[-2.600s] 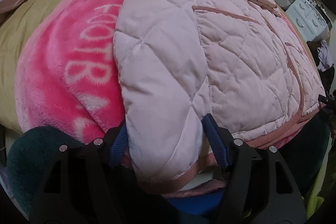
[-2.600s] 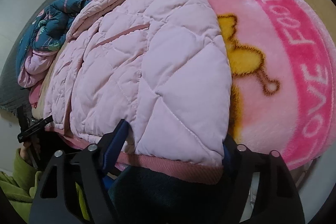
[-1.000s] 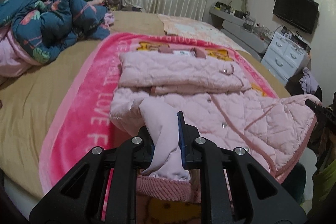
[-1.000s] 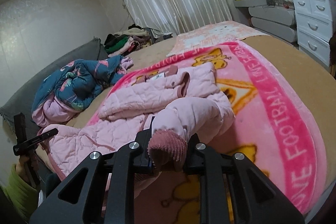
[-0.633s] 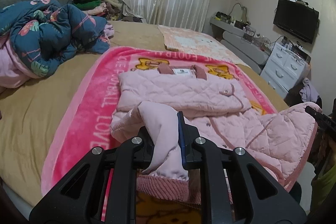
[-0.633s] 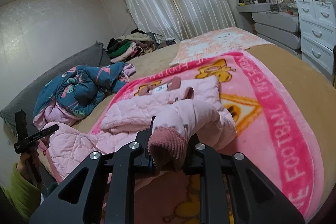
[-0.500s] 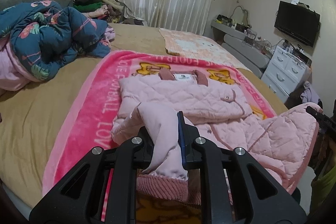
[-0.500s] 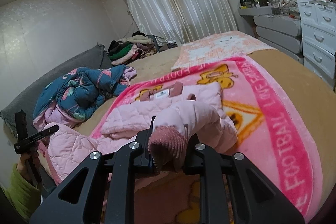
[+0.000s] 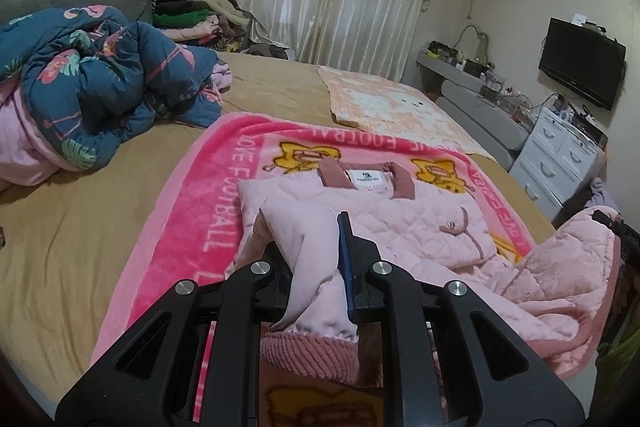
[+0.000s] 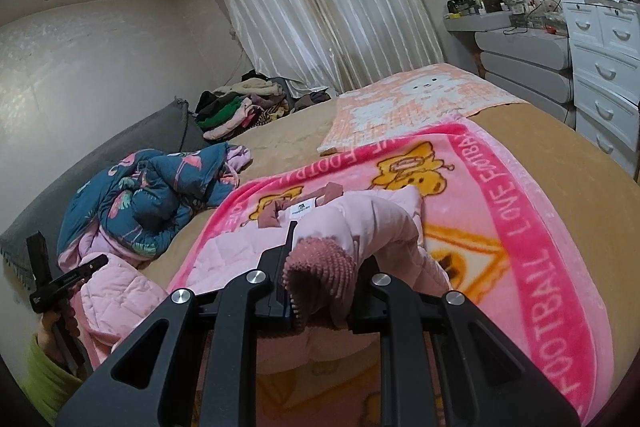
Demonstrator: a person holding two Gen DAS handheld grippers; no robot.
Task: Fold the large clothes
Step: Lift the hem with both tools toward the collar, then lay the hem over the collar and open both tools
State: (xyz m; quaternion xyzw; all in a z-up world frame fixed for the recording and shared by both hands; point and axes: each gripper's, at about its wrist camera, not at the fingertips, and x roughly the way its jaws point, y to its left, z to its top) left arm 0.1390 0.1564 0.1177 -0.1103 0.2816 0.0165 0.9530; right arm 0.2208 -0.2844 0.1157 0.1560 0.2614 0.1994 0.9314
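Left claw [image 9: 316, 263] is clamping the jacket [image 9: 420, 227] hem, lifted off the blanket [image 9: 208, 211]. Right claw [image 10: 320, 267] is pinching the hem's ribbed edge at the other corner. Jacket's upper half is lying flat on the blanket mid-bed [image 9: 100, 207], collar at 12 o'clock. Quilt [image 9: 100, 87] is sitting at 10 o'clock, clothes pile [image 10: 236, 111] beyond it.

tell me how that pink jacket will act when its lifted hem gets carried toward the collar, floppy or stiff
Probably floppy: the jacket droops between the left gripper and right gripper. The quilted padding looks puffy, so folds may spring open. Likely light for its bulk.
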